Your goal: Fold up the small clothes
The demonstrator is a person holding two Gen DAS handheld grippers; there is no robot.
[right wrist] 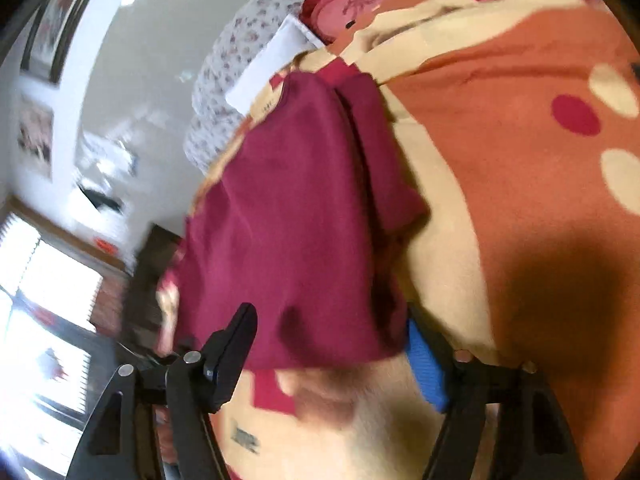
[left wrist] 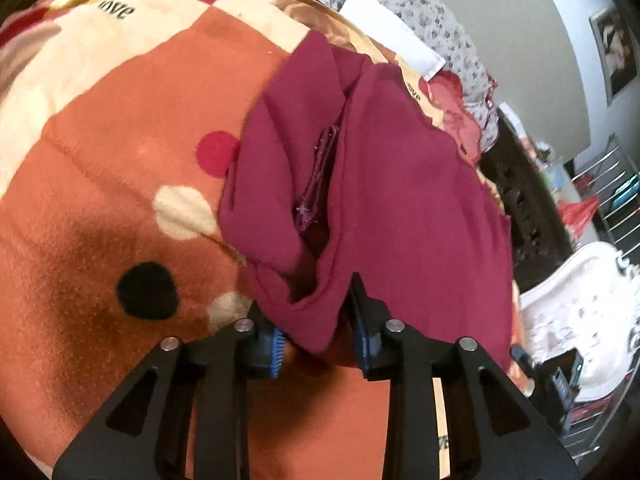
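Observation:
A small maroon garment [left wrist: 392,184] lies partly folded on an orange, cream and red blanket [left wrist: 100,152]. In the left wrist view my left gripper [left wrist: 316,320] stands open around the garment's near edge, with a bunch of cloth between the blue pads [left wrist: 276,340]. In the right wrist view the same garment [right wrist: 296,216] hangs over the gap of my right gripper [right wrist: 332,344], which is open with its fingers on either side of the near hem. The blue pad [right wrist: 426,364] of the right finger shows below the cloth. The view is blurred.
A white folded cloth [left wrist: 384,28] and a grey floral sheet [left wrist: 440,12] lie beyond the garment. The bed edge drops off on the right, with a white ornate piece of furniture [left wrist: 580,312] and a metal rack [left wrist: 616,200] beside it. A bright window [right wrist: 36,300] is at left.

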